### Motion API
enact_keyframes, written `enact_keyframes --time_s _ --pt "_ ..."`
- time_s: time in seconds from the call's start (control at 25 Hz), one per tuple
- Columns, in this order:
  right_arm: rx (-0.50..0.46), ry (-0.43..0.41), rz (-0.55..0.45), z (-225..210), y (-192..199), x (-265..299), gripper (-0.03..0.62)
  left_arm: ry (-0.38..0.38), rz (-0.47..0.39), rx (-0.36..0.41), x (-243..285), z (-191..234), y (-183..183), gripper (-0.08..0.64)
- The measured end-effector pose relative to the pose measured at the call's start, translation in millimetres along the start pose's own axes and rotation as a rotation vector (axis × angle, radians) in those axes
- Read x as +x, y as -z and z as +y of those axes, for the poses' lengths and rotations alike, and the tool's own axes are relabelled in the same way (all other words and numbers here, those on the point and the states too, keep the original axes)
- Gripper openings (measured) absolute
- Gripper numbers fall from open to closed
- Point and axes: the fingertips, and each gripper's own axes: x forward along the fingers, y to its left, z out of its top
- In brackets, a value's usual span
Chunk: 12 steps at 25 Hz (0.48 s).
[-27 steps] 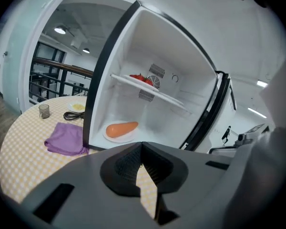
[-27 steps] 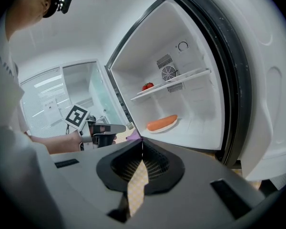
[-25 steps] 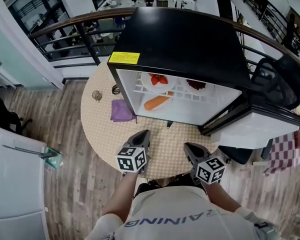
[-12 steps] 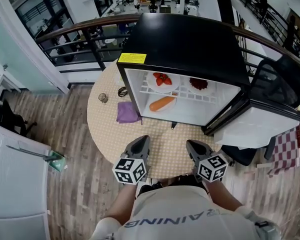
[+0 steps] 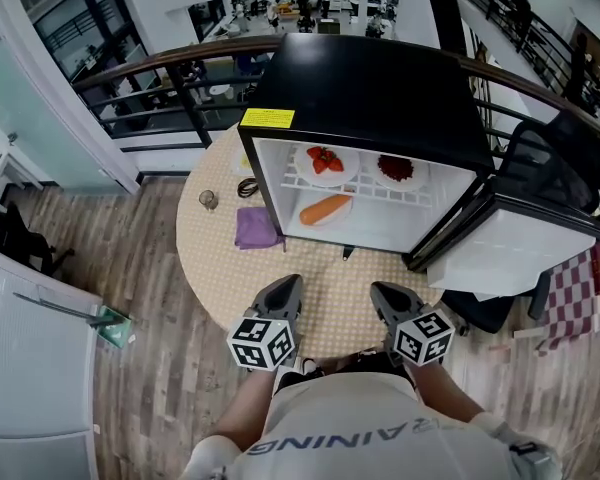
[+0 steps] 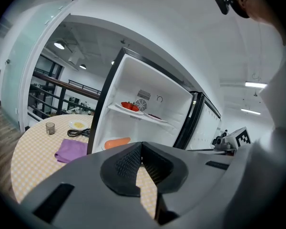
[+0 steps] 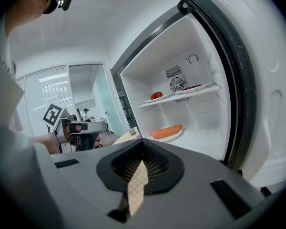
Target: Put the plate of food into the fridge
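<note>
Surface: round table (image 5: 220, 268), beige checked top, seen from above – its near edge lies by the person's body.
Room: wood-plank floor (image 5: 140, 268); dark railing (image 5: 180, 58) curved behind the table's far edge; glass partition (image 5: 40, 98) at far left; white cabinet (image 5: 20, 368) off the table's left edge.
Fridge (image 5: 380, 88): black top, white inside, set on the far right part of the table; door (image 5: 510, 248) is swung wide, past the table's right edge.
Task thing: plate w/ orange food (image 5: 325, 209) is seen inside the fridge, on the lower level, left side.
Upper shelf: strawberry plate (image 5: 325, 160) at left, plate of dark red food (image 5: 395, 168) at right.
Left of fridge: purple cloth (image 5: 255, 226) just beside the fridge's front left corner; glass (image 5: 209, 200) nearer the table's left edge; black cable (image 5: 247, 188) and small dish (image 6: 78, 124) behind the cloth.
In the way: small dark item (image 5: 347, 253), not identifiable, on the table just before the fridge opening.
Off the right edge: black chair (image 5: 555, 158); red checked cloth (image 5: 570, 303).
Left gripper (image 5: 285, 288): held over the near edge, jaws pressed together, nothing betw. them.
Right gripper (image 5: 383, 293): beside it, tips also brought together – nothing pinched.
</note>
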Motion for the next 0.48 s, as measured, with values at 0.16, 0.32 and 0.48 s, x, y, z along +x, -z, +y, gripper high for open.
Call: enact_keyframes --time_s 0.16,0.32,0.48 --pt "-0.009 -0.006 0.004 2.8 0.3 0.5 0.021 -0.002 -0.001 0.0 -1.4 -0.7 0.1 0.011" --pt "-0.018 -0.006 0.001 4.4 -2.4 1.2 0.021 -0.002 0.0 0.002 -2.5 -0.7 -0.6 0.009" --pt "-0.025 -0.01 0.004 5.8 -3.0 1.3 0.021 -0.006 0.004 0.013 -2.3 -1.2 -0.4 0.009"
